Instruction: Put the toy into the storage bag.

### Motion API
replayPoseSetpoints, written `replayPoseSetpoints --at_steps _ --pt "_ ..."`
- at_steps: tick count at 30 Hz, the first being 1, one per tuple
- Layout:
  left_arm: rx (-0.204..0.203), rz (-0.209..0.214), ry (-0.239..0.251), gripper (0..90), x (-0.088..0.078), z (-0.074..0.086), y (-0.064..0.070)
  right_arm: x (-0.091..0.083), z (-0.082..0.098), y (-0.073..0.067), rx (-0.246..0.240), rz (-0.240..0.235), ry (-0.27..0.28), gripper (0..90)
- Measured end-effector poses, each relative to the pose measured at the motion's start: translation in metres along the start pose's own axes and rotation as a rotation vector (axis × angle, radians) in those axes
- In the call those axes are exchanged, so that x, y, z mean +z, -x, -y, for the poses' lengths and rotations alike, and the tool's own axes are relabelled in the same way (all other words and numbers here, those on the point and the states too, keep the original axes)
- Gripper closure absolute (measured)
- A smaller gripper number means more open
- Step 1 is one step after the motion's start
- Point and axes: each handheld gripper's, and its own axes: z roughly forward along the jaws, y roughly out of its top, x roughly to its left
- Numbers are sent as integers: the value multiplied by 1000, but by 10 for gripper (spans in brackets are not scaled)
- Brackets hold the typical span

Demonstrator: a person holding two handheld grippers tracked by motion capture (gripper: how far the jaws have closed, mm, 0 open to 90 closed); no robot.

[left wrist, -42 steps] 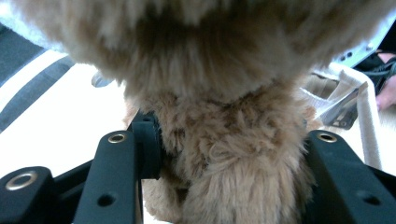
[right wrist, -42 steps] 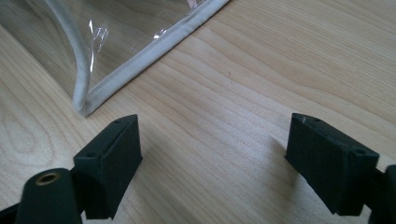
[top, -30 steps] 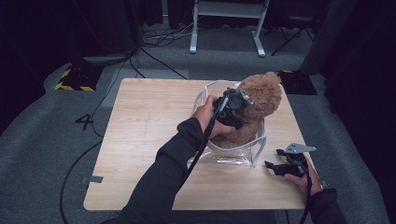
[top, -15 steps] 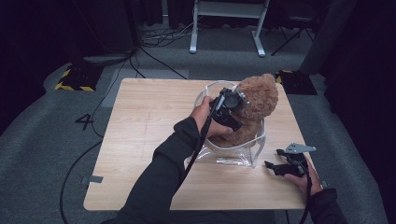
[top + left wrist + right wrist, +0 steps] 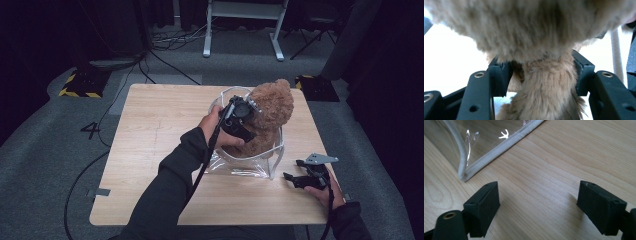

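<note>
A brown teddy bear point(image 5: 272, 107) sits upright in a clear plastic bag with white piping point(image 5: 250, 167) on the wooden table point(image 5: 155, 130). My left gripper point(image 5: 252, 114) reaches into the bear from the left. In the left gripper view a narrow furry part of the bear point(image 5: 549, 95) stands between the jaws of my left gripper point(image 5: 541, 75). Those jaws have just been opening: the right pad point(image 5: 581, 72) brushes the fur, while the left pad point(image 5: 501, 77) stands slightly off it. My right gripper point(image 5: 291, 178) rests open on the table by the bag's near right corner point(image 5: 464, 176), nothing between its pads point(image 5: 486, 207).
Bare tabletop lies to the left of the bag and along the near edge. Beyond the table are a grey carpet, black cables point(image 5: 165, 65), a white frame's legs point(image 5: 240, 30) and a yellow-and-black striped block point(image 5: 77, 85).
My left gripper has edged slightly left along the bear. The bear, the bag and my right gripper stay where they were.
</note>
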Motion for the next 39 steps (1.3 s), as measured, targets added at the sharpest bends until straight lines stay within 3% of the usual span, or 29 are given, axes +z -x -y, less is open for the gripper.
replayPoseSetpoints --at_steps 14,15,26,27,39 --pt "-10 24 39 422 -5 7 -2 0 0 0 0 0 0 178" --pt "-25 23 37 422 -5 8 -2 0 0 0 0 0 0 178" --pt "-42 27 73 331 -9 15 -3 0 0 0 0 0 0 178" --pt "-51 18 77 284 -10 17 -3 0 0 0 0 0 0 178" --pt "-66 11 133 207 -21 24 -4 0 0 0 0 0 0 178"
